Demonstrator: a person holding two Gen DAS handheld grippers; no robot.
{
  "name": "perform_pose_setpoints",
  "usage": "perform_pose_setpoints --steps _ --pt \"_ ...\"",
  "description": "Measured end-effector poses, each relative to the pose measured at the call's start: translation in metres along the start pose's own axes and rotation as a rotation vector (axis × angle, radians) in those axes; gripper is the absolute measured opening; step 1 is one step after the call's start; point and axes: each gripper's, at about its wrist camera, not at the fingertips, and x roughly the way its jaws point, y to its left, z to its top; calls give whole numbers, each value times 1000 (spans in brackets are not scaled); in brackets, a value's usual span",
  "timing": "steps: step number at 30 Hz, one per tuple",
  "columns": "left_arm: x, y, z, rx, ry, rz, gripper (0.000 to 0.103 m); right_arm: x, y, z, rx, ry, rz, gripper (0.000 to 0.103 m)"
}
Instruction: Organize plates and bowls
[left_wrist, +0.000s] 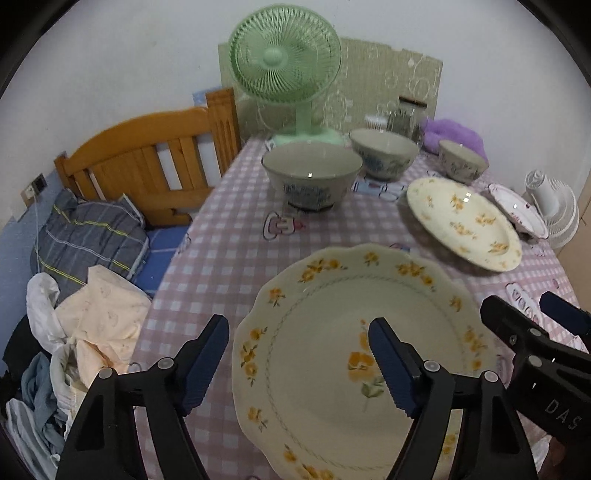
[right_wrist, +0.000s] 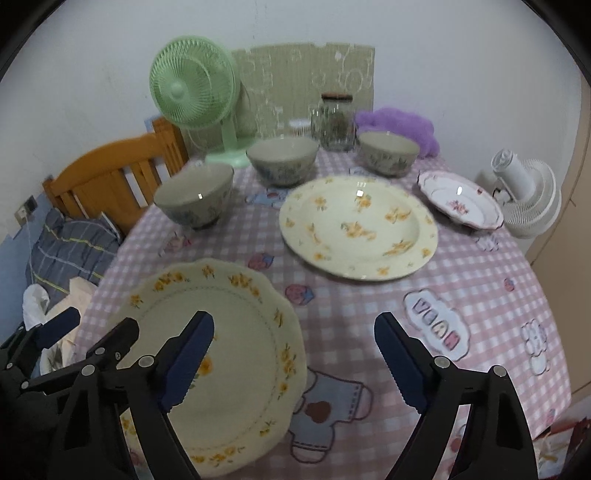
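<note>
- A table in a pink checked cloth (right_wrist: 369, 306) is standing against a pale wall, with a green fan (left_wrist: 284, 62), a glass jar (right_wrist: 334, 123) and a purple cloth (right_wrist: 399, 125) sitting far beyond the jaws; a wooden bed frame (left_wrist: 147, 162) and heaped laundry (left_wrist: 92, 314) are lying off to the left.
- The left gripper (left_wrist: 299, 363) is hanging with its jaws apart and nothing clamped; the scalloped plate (left_wrist: 354, 354) is lying flat on the cloth, its left rim falling in the gap between the jaws while one finger is hovering over its painted centre.
- The right gripper (right_wrist: 293, 360) is likewise standing with jaws apart and empty; that same plate is passing under its left finger, bare cloth showing between the jaws.
- Ahead of the right jaws the round flowered plate (right_wrist: 358, 229) and the pink-rimmed plate (right_wrist: 461, 205) are waiting; further on, three bowls (right_wrist: 195, 199) (right_wrist: 282, 160) (right_wrist: 389, 153) are sitting in a loose row.
- Judging the risks: the plate is lying flat, so a jaw sliding under its rim could be dragging the cloth and shifting the other dishes; glazed ware could be slipping from a shallow pinch; the two grippers, working just beside each other, could be colliding over the one plate.
</note>
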Motion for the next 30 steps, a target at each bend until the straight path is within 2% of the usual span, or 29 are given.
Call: perform_pose_setpoints --steps 5,6,9,13,16,20,23,30 --pt "29 1 -4 25 48 -3 77 29 5 -7 11 67 -15 87" --pt "30 -1 -4 47 20 23 76 35 6 -9 12 82 -18 86" --pt "40 -4 -2 98 18 31 75 50 9 -12 20 120 -18 81" --pt "51 3 2 75 54 17 75 62 12 -11 20 148 -14 80" --pt "57 6 1 68 87 14 72 68 16 -10 16 167 -6 80" --pt "61 5 1 76 102 8 69 74 19 -10 14 194 3 80" --pt "62 6 1 76 105 -1 69 80 21 -13 17 229 10 75" --pt "64 10 4 85 133 -49 69 81 23 -11 39 239 1 72"
